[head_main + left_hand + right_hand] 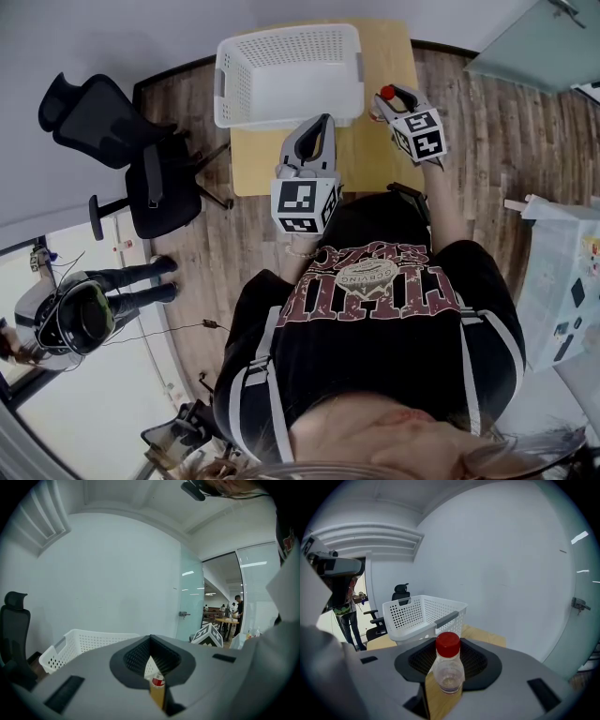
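Observation:
My right gripper (pixel 391 95) is shut on a small clear bottle (pixel 448 672) with a red cap (pixel 387 92), held upright over the wooden table (pixel 375 155). The bottle looks nearly empty. In the right gripper view the gripper (pixel 446 679) points at a white perforated basket (pixel 417 609) standing on the table. My left gripper (pixel 324 120) is shut with nothing in it, hovering just in front of the basket (pixel 286 42). Through the slit of its jaws, the left gripper view shows a sliver of the bottle (pixel 158 681) and the basket (pixel 79 644) to the left.
A black office chair (pixel 141 159) stands left of the table on the wood floor. A person wearing a headset (pixel 80 314) stands further left. A white table with small items (pixel 562 272) is at the right. A glass door (pixel 192 597) and white wall lie behind.

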`<control>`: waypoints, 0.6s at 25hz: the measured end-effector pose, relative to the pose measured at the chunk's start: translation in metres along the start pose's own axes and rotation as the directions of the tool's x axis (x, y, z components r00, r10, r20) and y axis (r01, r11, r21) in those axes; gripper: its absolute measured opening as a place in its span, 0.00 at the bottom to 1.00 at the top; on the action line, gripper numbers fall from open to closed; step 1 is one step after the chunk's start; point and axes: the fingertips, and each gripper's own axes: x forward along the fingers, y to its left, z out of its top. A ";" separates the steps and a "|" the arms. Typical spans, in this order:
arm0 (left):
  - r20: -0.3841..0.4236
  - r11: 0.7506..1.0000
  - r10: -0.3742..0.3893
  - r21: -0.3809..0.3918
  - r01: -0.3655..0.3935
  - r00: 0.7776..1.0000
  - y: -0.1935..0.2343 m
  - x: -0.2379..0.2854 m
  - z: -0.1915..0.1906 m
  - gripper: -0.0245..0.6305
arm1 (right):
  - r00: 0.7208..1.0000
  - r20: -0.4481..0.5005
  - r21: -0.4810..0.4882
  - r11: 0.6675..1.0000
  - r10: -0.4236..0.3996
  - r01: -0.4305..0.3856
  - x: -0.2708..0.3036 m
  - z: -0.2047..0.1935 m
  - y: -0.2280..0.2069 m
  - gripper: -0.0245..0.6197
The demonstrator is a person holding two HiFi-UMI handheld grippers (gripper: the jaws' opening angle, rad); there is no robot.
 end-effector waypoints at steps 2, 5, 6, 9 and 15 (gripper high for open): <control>-0.001 1.000 -0.003 0.000 0.003 1.000 0.000 0.000 0.000 0.11 | 1.000 0.001 0.008 1.000 -0.004 0.004 0.001 0.000 -0.001 0.29; -0.004 1.000 -0.007 -0.001 0.007 1.000 0.003 0.002 0.002 0.11 | 1.000 0.003 0.022 1.000 -0.012 0.012 0.003 0.001 -0.003 0.29; -0.004 1.000 -0.009 -0.001 0.009 1.000 0.003 0.001 0.002 0.11 | 1.000 0.004 0.028 0.999 -0.016 0.016 0.002 0.001 -0.003 0.29; -0.001 1.000 -0.012 0.000 0.012 1.000 -0.001 -0.002 0.002 0.11 | 0.999 0.021 0.043 0.999 -0.031 0.031 -0.006 0.000 -0.005 0.30; 0.003 1.000 -0.021 0.000 0.021 1.000 -0.007 -0.002 0.000 0.11 | 0.996 0.081 0.065 0.997 -0.046 0.041 -0.022 0.016 -0.007 0.30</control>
